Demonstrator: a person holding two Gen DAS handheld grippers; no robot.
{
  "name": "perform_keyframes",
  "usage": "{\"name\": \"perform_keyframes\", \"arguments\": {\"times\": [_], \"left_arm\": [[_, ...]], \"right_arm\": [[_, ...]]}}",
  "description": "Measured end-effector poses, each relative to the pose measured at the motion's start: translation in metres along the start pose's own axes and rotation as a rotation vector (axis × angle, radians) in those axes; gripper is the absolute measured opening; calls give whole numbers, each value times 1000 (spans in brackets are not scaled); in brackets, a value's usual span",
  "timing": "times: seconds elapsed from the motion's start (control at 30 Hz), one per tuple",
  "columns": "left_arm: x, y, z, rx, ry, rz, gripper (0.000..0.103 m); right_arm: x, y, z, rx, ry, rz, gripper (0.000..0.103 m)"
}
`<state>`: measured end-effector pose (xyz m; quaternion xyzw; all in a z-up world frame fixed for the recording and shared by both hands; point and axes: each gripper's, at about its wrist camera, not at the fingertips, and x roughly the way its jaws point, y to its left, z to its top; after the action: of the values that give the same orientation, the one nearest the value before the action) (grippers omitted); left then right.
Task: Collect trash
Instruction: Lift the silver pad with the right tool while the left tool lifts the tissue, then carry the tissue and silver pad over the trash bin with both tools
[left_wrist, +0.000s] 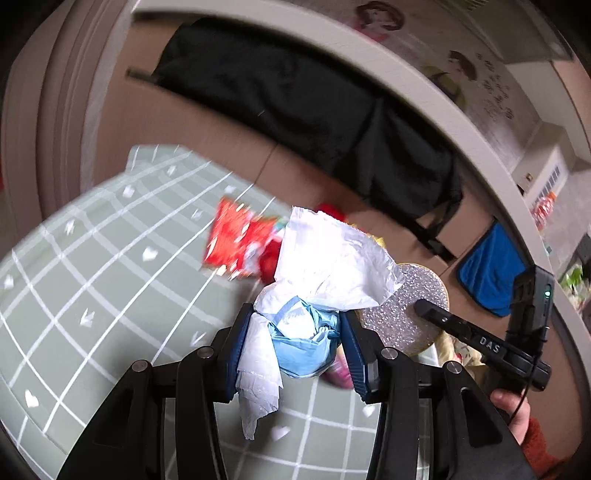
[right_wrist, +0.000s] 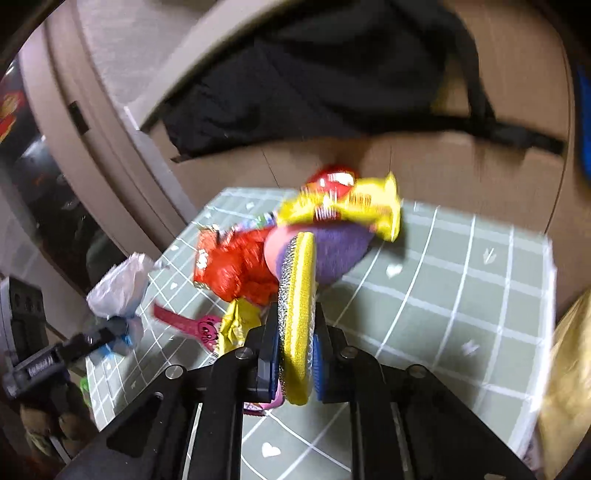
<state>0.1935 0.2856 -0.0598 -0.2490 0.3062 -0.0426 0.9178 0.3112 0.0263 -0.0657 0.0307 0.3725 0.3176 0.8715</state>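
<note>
Nearest, we find the left tongs (left_wrist: 295, 332) clamped on a crumpled bundle of white tissue and pale blue plastic (left_wrist: 314, 295), lifted above the green grid-patterned tabletop (left_wrist: 92, 258). The right tongs (right_wrist: 295, 354) are closed on a flat round glittery silver disc with a yellow rim (right_wrist: 295, 295), also raised. Still uncollected beyond them, in our judgement: a red crinkled snack wrapper (right_wrist: 232, 269), a pink printed strip (right_wrist: 184, 323), a yellow foil wrapper (right_wrist: 351, 206). No bin is visible, so we rate collection partly done
</note>
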Motion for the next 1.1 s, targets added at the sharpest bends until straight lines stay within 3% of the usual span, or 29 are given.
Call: {"name": "perform_keyframes", "arguments": {"times": [0.4, 0.63, 0.87, 1.1], "left_arm": [[-7, -135, 37, 260, -152, -2, 47], [-8, -216, 38, 396, -243, 5, 47], [2, -279, 29, 461, -236, -46, 47], [30, -325, 9, 488, -167, -117, 47]], "right_arm": [[-114, -19, 26, -110, -210, -75, 14], [-171, -46, 30, -145, -292, -130, 14], [-223, -80, 29, -144, -363, -205, 14], [-259, -120, 16, -102, -404, -271, 14]]}}
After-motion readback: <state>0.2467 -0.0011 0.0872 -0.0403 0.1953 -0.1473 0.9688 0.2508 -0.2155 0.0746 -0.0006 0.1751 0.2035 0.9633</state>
